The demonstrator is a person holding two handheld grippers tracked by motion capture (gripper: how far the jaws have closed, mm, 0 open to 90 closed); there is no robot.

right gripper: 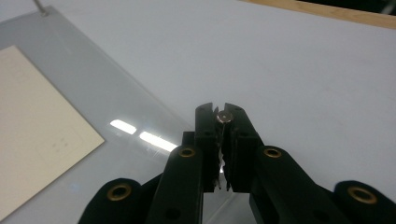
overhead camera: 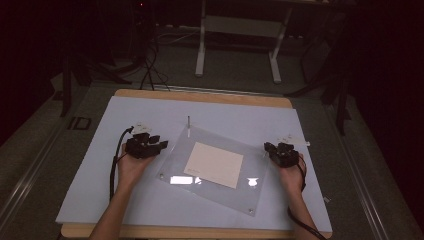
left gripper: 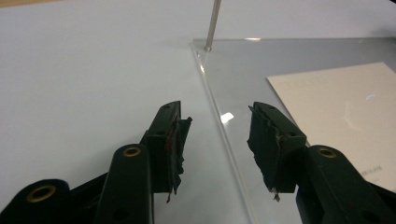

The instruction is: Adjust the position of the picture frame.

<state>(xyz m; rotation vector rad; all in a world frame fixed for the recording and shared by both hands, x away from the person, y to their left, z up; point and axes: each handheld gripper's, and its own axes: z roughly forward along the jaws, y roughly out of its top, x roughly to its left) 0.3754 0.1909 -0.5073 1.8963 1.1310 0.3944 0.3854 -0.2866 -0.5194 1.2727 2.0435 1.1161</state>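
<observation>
Right tool pinches a small metal stud at the corner of a clear sheet; left tool hangs part-open over the sheet's other side.

Nearest the person, the right black two-jaw tool point(right gripper: 223, 113) has its jaws drawn narrow on a small round-headed silver metal stud point(right gripper: 225, 116) at the near right corner of the clear rectangular acrylic sheet point(overhead camera: 220, 150), which lies askew on the pale blue tabletop point(overhead camera: 125, 200). The left black two-jaw tool point(left gripper: 219, 135) holds its jaws moderately wide with nothing between the pads, straddling the sheet's left edge from above. A cream rectangular paper card point(overhead camera: 214, 164) lies in the sheet's middle. Farther off, a thin upright silver metal pin point(left gripper: 213, 23) stands at the sheet's far corner.
</observation>
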